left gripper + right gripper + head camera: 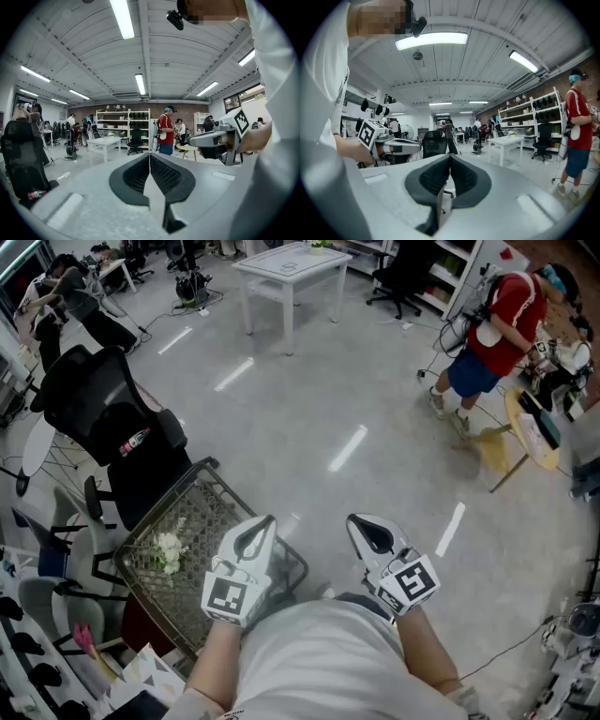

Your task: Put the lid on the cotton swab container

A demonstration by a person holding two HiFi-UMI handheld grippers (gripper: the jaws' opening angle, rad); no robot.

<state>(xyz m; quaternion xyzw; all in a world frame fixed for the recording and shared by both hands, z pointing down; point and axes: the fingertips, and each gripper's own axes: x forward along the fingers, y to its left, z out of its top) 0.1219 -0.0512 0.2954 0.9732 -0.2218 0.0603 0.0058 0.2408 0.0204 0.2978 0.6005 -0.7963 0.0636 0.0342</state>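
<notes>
Polished grey workshop floor (309, 399) fills my feed as the white left gripper (267, 522) and white right gripper (354, 521) hang with jaws pressed together on nothing, the cotton swab container and lid nowhere in view, probably light, slippery plastic best pinched at the rim.

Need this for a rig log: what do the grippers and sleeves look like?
Left gripper and right gripper match: pale grey shells tapering to a point, black textured pads, a black-and-white marker cube on each. The shirt is white, short-sleeved.
</notes>
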